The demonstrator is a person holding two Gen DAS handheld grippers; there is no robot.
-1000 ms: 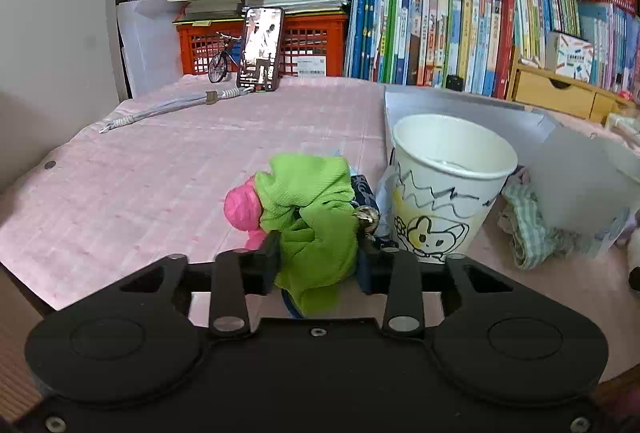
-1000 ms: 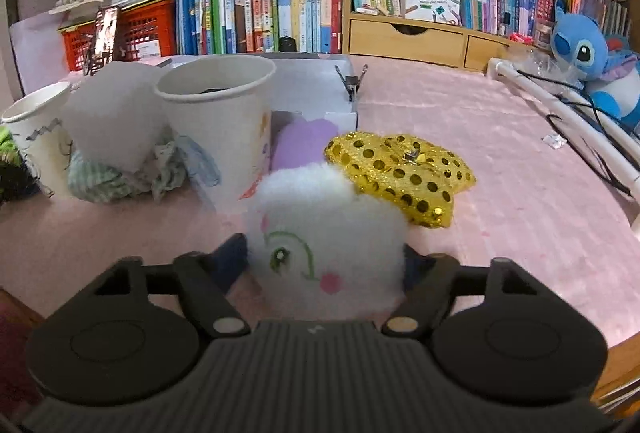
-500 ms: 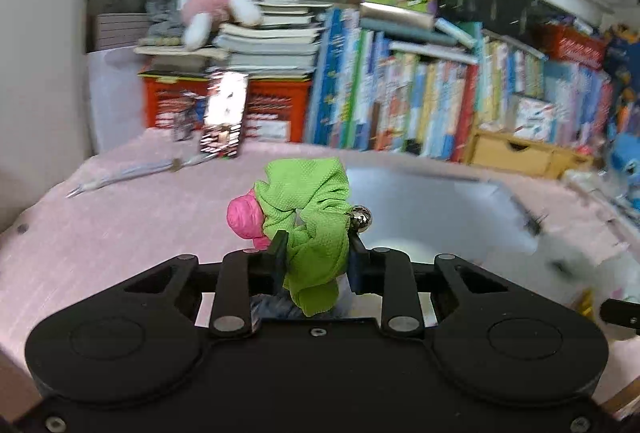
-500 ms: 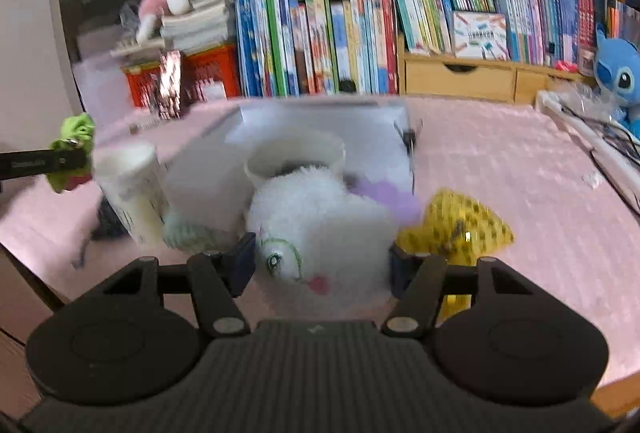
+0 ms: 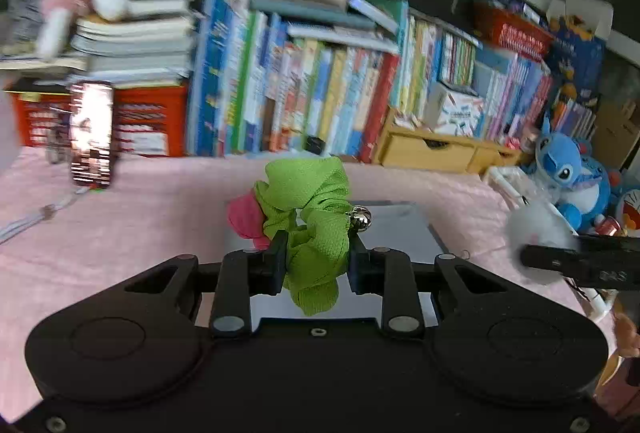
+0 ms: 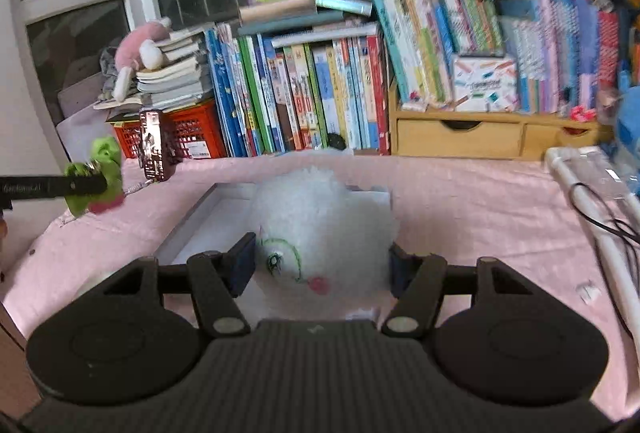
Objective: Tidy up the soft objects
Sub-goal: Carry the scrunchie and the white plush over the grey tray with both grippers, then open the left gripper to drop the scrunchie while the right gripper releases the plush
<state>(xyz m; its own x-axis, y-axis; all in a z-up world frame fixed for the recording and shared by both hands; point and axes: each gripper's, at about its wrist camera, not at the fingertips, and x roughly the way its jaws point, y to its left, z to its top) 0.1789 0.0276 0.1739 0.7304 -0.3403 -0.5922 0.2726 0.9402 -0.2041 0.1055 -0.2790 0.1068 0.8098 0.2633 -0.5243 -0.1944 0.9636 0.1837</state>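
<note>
The left tool [image 5: 316, 259] is gripping a green scrunchie [image 5: 310, 209] while the right tool [image 6: 322, 265] is clasping a white plush [image 6: 320, 229] above the pink counter [image 6: 460, 201].

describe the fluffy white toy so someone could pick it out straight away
Start at the pink-covered table before the bookshelf, then the white tray. Above it, the right gripper clamps the fluffy white toy: the only white ball, with a stitched green eye and pink cheek.

Two held soft toys: green scrunchie [image 5: 316, 229], white plush [image 6: 320, 229].
</note>
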